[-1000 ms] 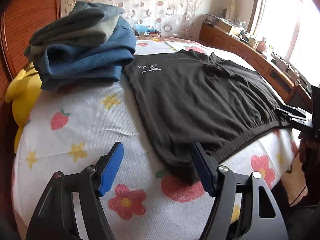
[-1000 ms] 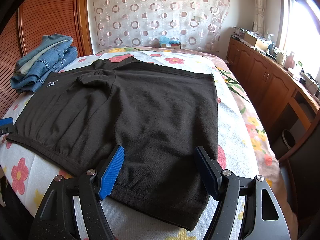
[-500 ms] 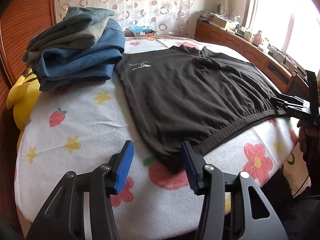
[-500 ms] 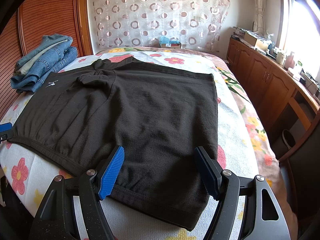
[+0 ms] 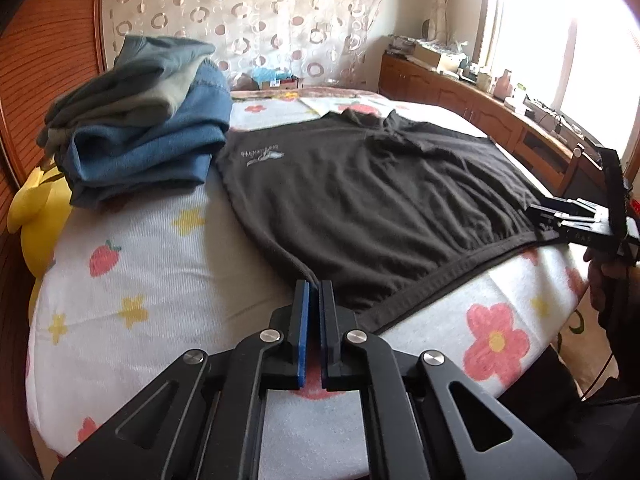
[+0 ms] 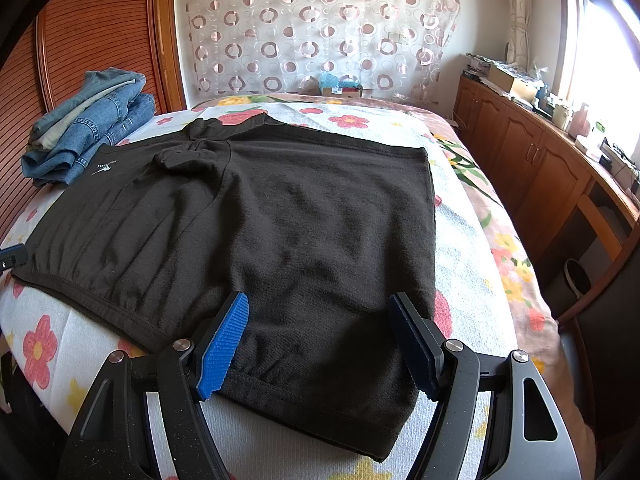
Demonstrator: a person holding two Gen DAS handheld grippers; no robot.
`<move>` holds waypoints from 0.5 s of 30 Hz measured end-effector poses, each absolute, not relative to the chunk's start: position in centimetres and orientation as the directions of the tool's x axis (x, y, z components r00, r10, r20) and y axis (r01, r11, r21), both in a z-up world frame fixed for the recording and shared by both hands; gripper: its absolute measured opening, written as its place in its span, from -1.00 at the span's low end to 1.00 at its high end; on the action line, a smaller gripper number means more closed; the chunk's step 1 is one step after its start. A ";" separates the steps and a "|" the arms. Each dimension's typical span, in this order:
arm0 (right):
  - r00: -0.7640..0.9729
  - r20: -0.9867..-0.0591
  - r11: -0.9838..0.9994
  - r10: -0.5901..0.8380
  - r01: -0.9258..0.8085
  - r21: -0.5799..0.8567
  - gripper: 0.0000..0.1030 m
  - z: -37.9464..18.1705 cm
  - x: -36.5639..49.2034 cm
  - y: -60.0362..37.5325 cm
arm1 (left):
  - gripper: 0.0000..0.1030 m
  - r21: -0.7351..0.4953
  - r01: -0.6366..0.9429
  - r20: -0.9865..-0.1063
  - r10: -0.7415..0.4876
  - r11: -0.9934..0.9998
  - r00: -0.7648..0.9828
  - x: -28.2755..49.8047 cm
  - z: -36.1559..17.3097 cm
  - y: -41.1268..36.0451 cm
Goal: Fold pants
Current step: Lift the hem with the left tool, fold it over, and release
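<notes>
Left wrist view shows the big bed (image 5: 132, 280) with its white cover of flowers and stars. On it lie the black pants (image 5: 360, 208), spread flat. They look like short pants, soft and dark, with a small white logo near one corner and a thick stretchy band along the near edge. The cloth is mostly smooth, with some bunching in the middle at the far side.

From the left gripper (image 5: 314, 292), the pants stretch forward and off to the right. Its two blue pads are pressed nearly together right at the near left corner of the band, and they seem to pinch the cloth there. A thin gap shows between the pads lower down.

From the right gripper (image 6: 320, 312), the pants (image 6: 280, 220) lie straight ahead and off to the left. Its blue pads are spread wide, one on each side of the near right part, above the hem. It holds nothing.

The long way of the pants runs from one gripper to the other, along the near edge of the bed. So each gripper is close to its own end. The next move likely needs the right gripper to close on its corner too.

Beyond the left gripper, to the left, a pile of folded jeans (image 5: 144, 144) sits just beside the pants.
</notes>
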State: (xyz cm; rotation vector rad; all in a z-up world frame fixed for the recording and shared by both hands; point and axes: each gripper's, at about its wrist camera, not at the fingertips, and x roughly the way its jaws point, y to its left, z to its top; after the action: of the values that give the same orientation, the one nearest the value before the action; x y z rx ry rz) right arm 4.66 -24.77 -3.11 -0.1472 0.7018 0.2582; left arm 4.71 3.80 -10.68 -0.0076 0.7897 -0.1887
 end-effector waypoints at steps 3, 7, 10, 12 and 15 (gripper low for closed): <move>0.733 -0.654 0.958 0.185 -0.283 -0.046 0.44 -3.1 4.7 -24.8 | -0.90 -0.072 0.184 -0.690 -0.182 0.980 0.701 5.1 -9.7 3.2; 0.736 -0.649 0.958 0.191 -0.285 -0.042 0.44 -3.0 4.6 -24.9 | -0.91 -0.060 0.220 -0.668 -0.203 0.974 0.716 5.9 -8.4 1.8; 0.741 -0.645 0.958 0.188 -0.282 -0.044 0.44 -3.0 4.5 -25.1 | -0.91 -0.060 0.252 -0.655 -0.229 0.966 0.720 6.7 -7.4 0.7; 0.743 -0.643 0.961 0.187 -0.275 -0.039 0.44 -3.0 4.4 -25.5 | -0.91 -0.054 0.270 -0.648 -0.239 0.961 0.723 7.2 -6.9 0.0; 0.750 -0.633 0.964 0.193 -0.267 -0.022 0.44 -2.9 3.9 -26.0 | -0.91 -0.048 0.306 -0.640 -0.264 0.951 0.722 8.1 -6.1 -1.5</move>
State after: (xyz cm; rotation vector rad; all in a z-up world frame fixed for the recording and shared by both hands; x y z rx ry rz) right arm 3.94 -26.00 -2.88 -0.1135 0.6777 0.2518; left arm 8.11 -1.53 -6.12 0.0627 0.6969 -0.3153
